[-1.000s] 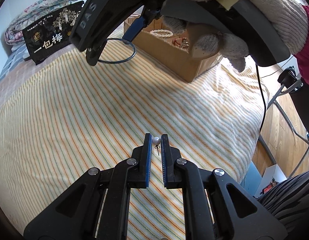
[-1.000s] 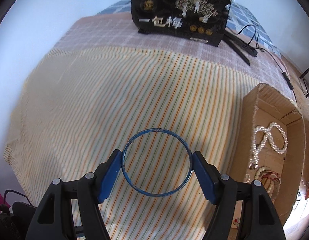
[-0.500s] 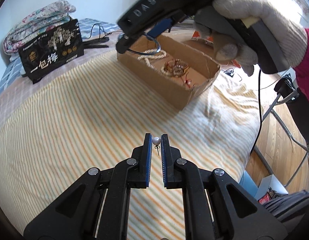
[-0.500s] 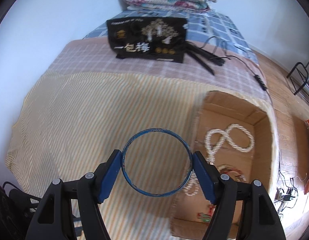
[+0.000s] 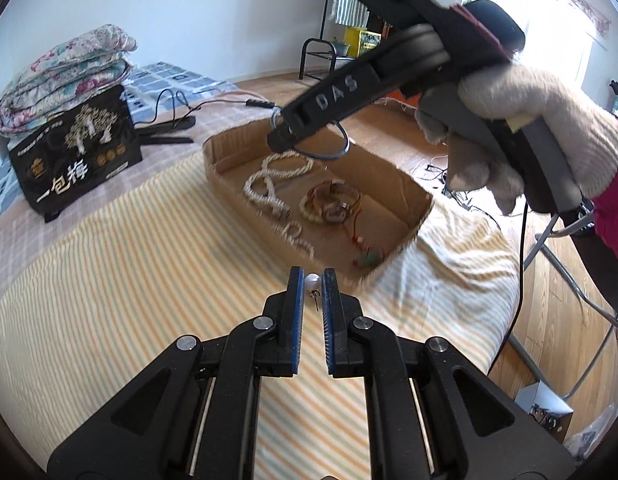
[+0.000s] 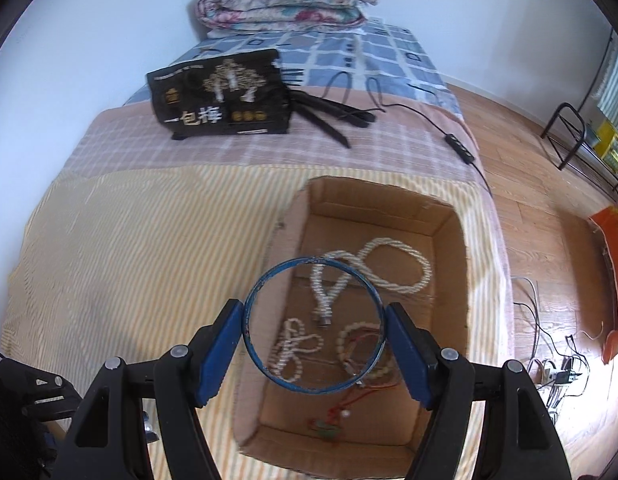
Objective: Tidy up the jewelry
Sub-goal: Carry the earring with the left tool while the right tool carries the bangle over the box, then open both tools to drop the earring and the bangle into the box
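My left gripper (image 5: pixel 312 280) is shut on a small pearl earring (image 5: pixel 312 281), held above the striped cloth just in front of the cardboard box (image 5: pixel 423 208). My right gripper (image 6: pixel 315 325) is shut on a blue bangle (image 6: pixel 251 300), held over the open box (image 6: pixel 449 220); the same bangle shows in the left wrist view (image 5: pixel 343 148) above the box's far end. Inside the box lie a white bead necklace (image 6: pixel 397 286), a smaller bead strand (image 6: pixel 293 344), beaded bracelets (image 5: pixel 333 204) and a red-and-green piece (image 6: pixel 329 424).
A black printed box (image 6: pixel 221 96) and a black cable (image 6: pixel 389 108) lie on the bed beyond. Folded quilts (image 6: pixel 285 0) sit at the head. The bed edge drops to a wooden floor (image 6: pixel 549 200) with cords on the right.
My right gripper has carried the bangle from over the striped cloth to above the box. My left gripper, still holding the earring, has come closer to the box's near wall.
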Demonstrator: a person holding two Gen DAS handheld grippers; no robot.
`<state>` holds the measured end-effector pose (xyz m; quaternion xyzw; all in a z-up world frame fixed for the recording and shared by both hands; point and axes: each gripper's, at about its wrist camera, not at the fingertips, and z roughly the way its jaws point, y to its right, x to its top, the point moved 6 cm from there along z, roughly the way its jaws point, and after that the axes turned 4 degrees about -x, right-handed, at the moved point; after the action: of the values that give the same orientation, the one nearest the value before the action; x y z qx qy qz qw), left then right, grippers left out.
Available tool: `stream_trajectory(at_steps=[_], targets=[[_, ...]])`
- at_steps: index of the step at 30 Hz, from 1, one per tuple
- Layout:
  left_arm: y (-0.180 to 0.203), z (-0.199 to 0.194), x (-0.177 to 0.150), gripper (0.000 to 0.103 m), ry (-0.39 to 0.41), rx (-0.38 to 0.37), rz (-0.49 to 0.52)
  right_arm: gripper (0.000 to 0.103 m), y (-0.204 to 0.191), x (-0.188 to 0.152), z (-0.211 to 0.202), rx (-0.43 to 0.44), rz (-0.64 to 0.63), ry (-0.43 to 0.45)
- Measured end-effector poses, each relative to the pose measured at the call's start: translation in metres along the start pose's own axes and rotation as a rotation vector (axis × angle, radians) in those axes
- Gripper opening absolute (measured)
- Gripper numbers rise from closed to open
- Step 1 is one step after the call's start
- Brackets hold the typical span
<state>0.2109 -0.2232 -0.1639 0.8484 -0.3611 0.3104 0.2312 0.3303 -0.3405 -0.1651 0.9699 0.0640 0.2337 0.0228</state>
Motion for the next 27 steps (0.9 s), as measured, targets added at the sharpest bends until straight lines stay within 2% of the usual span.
stream_trajectory(at_steps=[8, 14, 27], targets=[[0.013, 0.021, 0.025, 0.007, 0.012, -0.008, 0.024, 0.074, 0.032, -0.002, 0.008, -0.019, 0.041, -0.008], [0.020, 0.033, 0.031, 0.007, 0.008, -0.012, 0.028, 0.074, 0.049, -0.004, 0.016, -0.014, 0.078, -0.017], [0.025, 0.043, 0.038, 0.007, 0.009, -0.011, 0.030, 0.074, 0.059, -0.004, 0.024, 0.001, 0.101, -0.025]])
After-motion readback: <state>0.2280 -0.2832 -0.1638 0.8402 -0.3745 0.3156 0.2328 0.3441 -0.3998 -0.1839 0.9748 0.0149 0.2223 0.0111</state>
